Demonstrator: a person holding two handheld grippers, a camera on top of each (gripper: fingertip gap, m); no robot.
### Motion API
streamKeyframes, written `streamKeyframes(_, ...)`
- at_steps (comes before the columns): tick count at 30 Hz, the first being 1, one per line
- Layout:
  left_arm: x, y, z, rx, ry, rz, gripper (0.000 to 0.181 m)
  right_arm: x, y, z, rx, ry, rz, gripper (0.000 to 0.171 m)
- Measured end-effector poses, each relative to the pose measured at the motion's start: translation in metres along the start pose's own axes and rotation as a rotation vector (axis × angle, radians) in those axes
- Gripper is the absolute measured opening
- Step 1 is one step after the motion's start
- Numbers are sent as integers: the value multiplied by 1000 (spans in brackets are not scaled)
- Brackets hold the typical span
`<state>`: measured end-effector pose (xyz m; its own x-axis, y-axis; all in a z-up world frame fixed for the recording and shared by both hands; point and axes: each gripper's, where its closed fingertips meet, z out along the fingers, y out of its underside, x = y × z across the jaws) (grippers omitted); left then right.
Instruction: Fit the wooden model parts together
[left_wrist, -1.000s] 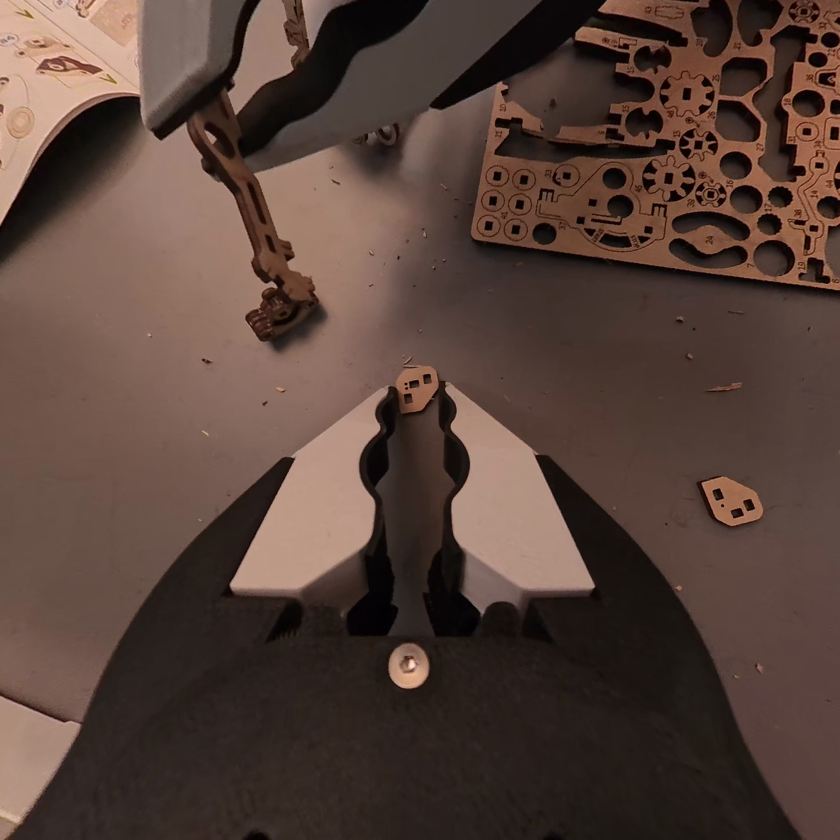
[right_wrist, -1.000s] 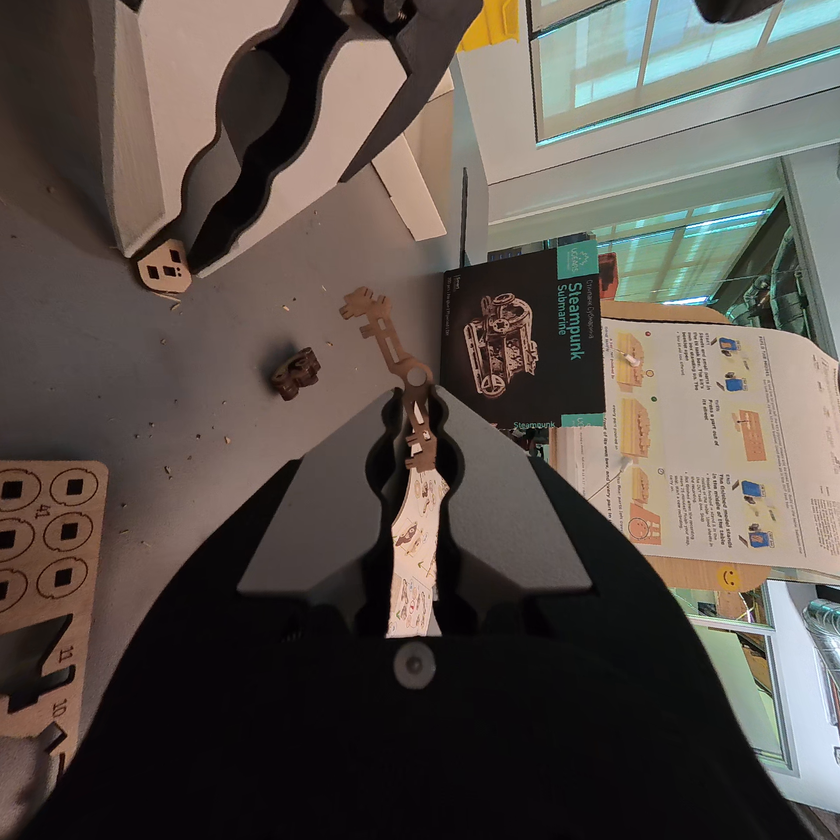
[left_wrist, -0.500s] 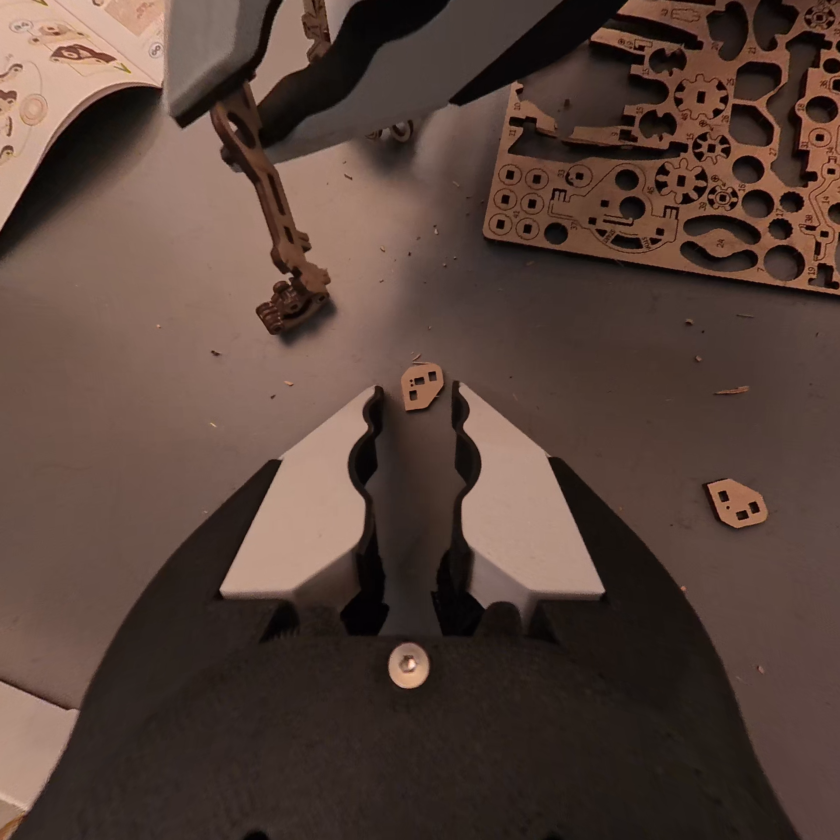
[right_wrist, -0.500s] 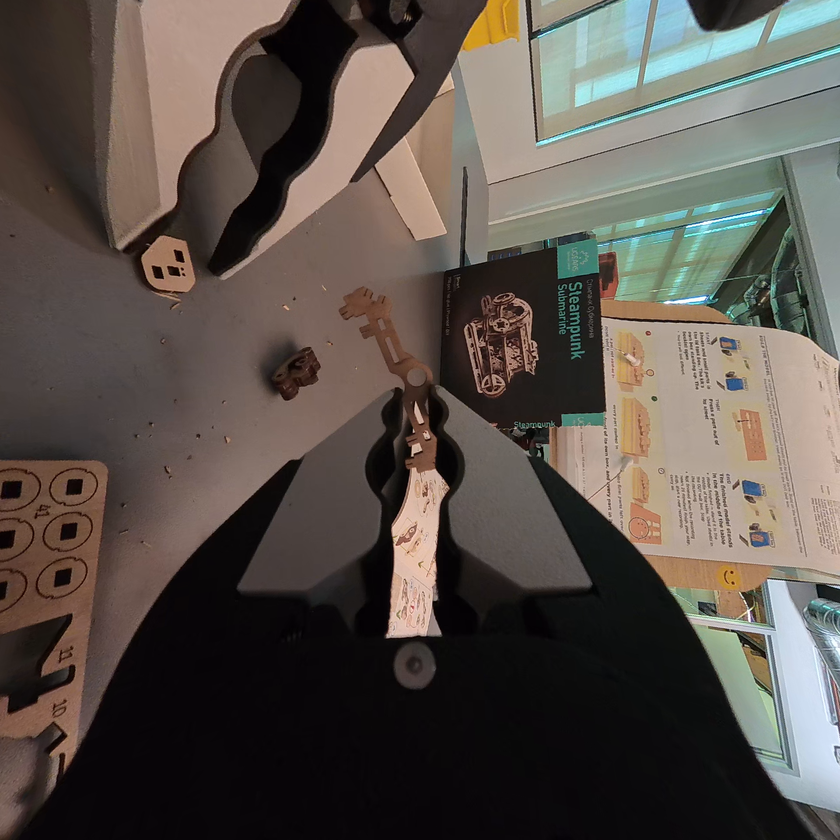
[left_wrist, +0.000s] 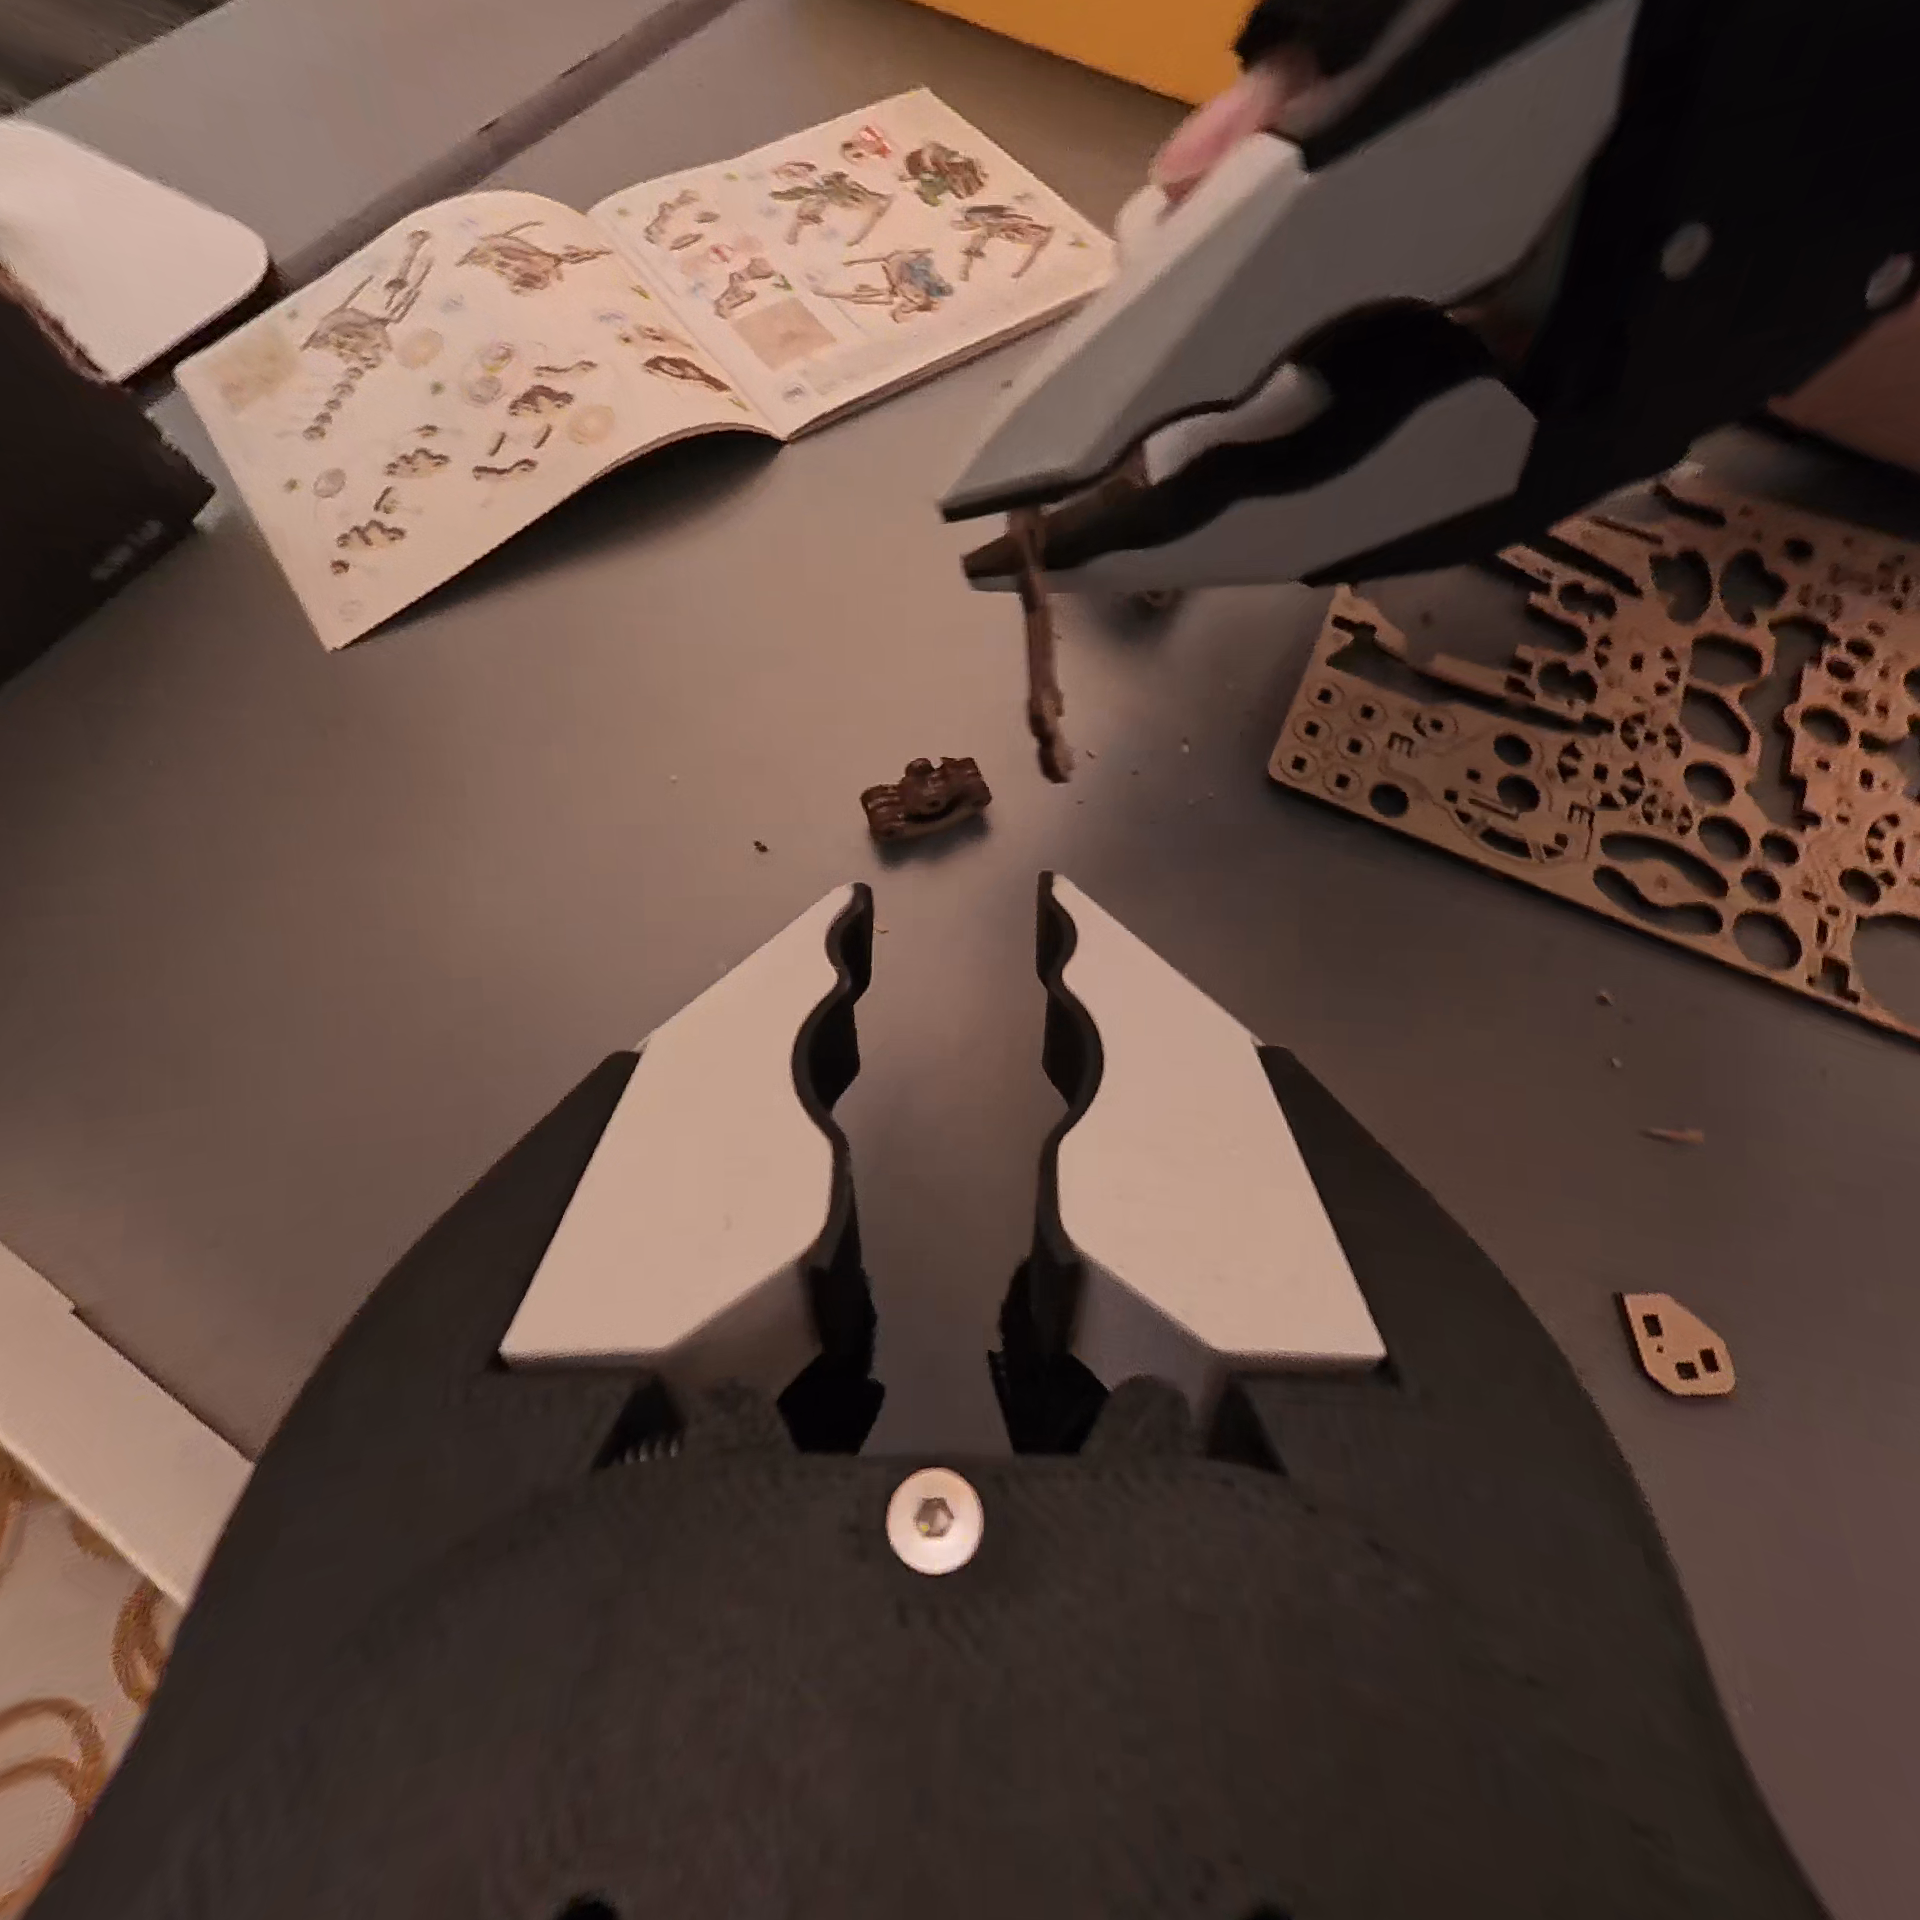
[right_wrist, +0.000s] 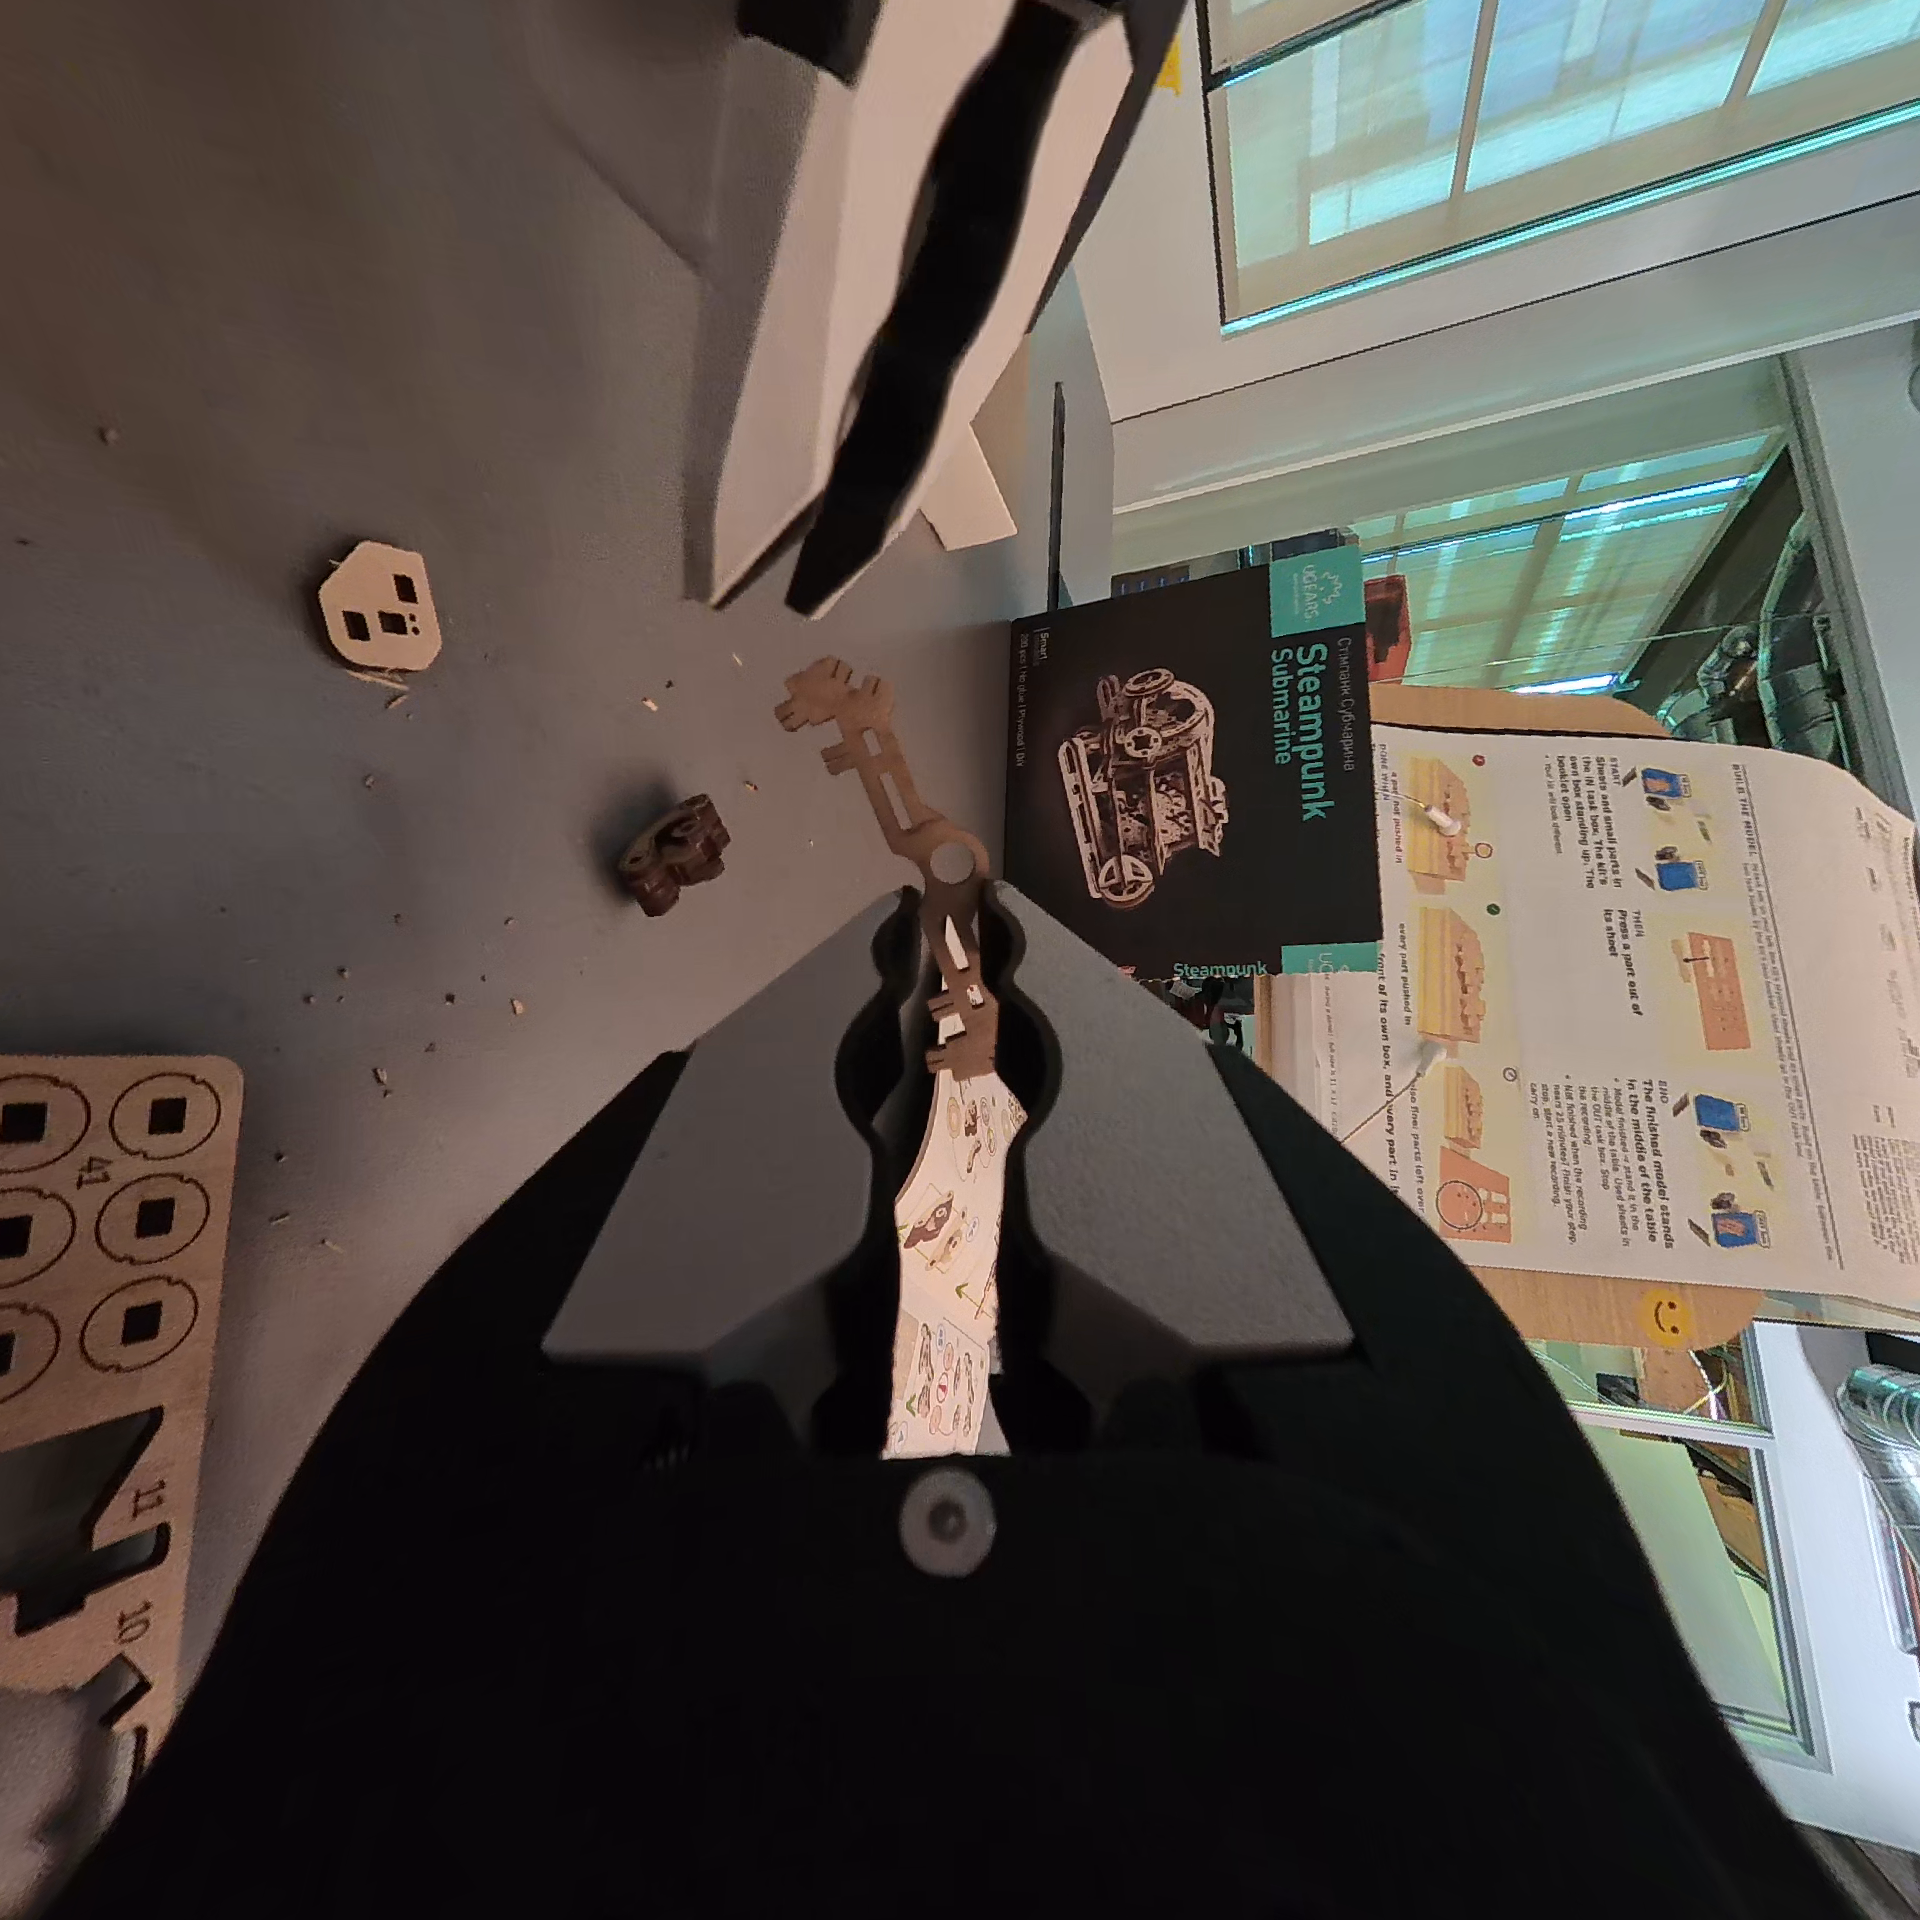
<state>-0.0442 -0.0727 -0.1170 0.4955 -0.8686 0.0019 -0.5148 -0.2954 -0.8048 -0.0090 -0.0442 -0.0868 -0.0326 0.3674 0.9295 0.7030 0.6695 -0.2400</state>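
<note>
Right gripper pinches the slotted wooden lever above the table; left gripper hangs spread and empty. That thin lever could twist loose near the dark gear cluster.

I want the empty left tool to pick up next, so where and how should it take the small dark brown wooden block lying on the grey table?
Probably across the small dark brown wooden block at its narrower middle, coming from above with the left tool open. It lies flat and lobed, apart from other pieces, so its long sides are free.
</note>
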Motion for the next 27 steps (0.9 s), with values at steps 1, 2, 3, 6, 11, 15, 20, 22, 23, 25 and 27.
streamKeyframes(1, -3, 0, 0, 3, -3, -33, 30, 0, 0, 0, 0, 0, 0, 9)
streamKeyframes(2, -4, 0, -1, 12, 3, -60, 32, 0, 0, 0, 1, 1, 0, 9)
streamKeyframes(3, -3, -3, -1, 28, 24, -82, 32, 0, -1, 0, 2, 1, 0, 9)
streamKeyframes(6, 0, -8, -3, 66, 64, -126, 36, 0, -2, -1, 8, 2, 3, 9)
streamKeyframes(11, 0, -8, 0, 62, 61, -125, 43, 1, -9, -2, 32, 4, 16, 9)
streamKeyframes(15, 4, -6, 3, 52, 74, -125, 42, 0, -15, -3, 54, 0, 28, 10)
streamKeyframes(20, 9, -4, 5, 35, 87, -101, 31, -1, -20, -4, 73, -3, 35, 9)
streamKeyframes(22, 11, -4, 6, 33, 91, -87, 27, -1, -21, -4, 73, -4, 34, 9)
streamKeyframes(23, 12, -4, 6, 34, 95, -80, 25, -1, -21, -3, 73, -4, 32, 9)
streamKeyframes(25, 16, -5, 5, 34, 107, -65, 19, -2, -22, -3, 76, -6, 35, 9)
streamKeyframes(27, 19, -6, 5, 39, 115, -51, 15, -2, -23, -4, 81, -8, 41, 9)
